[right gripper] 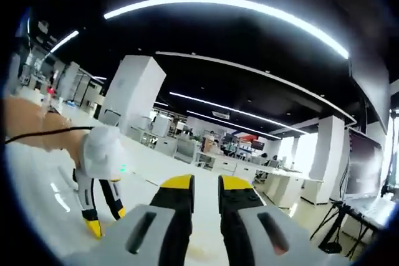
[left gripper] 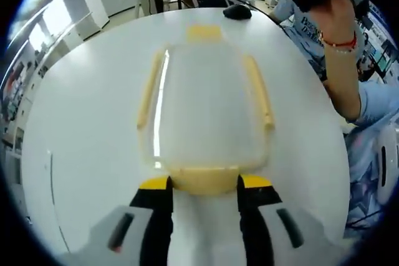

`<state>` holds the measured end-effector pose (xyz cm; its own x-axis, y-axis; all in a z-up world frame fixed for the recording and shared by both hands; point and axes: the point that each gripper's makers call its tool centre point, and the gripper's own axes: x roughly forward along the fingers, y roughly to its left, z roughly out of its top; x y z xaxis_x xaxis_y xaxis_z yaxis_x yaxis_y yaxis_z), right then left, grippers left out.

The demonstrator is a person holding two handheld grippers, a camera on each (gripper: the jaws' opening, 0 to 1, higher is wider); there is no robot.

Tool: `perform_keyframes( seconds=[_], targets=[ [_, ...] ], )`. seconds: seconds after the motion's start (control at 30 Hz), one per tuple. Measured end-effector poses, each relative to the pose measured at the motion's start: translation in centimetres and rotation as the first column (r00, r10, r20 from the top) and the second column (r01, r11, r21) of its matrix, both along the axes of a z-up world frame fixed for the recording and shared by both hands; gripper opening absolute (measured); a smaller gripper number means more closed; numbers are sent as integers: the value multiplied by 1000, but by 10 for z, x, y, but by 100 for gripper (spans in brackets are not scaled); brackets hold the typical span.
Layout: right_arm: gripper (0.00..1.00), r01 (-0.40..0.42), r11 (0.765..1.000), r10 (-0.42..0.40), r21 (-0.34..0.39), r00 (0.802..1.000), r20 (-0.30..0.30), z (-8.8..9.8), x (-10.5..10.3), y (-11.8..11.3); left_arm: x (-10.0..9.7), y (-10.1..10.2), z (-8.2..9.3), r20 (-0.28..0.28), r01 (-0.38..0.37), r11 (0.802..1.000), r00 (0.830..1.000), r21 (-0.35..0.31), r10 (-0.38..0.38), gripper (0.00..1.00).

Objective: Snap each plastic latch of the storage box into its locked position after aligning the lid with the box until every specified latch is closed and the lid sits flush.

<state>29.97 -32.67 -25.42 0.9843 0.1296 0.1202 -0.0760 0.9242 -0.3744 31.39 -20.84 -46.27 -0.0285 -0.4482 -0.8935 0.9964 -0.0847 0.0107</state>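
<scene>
Room around the box on the white table

In my left gripper view the storage box fills the middle of the white table, and my left gripper is at its near latch, jaws spread to either side; bare tabletop lies open left and right of the box. A black mouse sits beyond the far end, and a person's arm crowds the right edge. My right gripper points up over the room, jaws nearly together I think, with the left one low on its left.
</scene>
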Motion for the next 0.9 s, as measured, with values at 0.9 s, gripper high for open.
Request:
perform_keyframes(
  seconds=[0.9],
  targets=[
    [0,-40,992,-75,-119,571,-817,-203,-11,-91,-1,7,-1,1,9,1000,1000,5,-9,40]
  ],
)
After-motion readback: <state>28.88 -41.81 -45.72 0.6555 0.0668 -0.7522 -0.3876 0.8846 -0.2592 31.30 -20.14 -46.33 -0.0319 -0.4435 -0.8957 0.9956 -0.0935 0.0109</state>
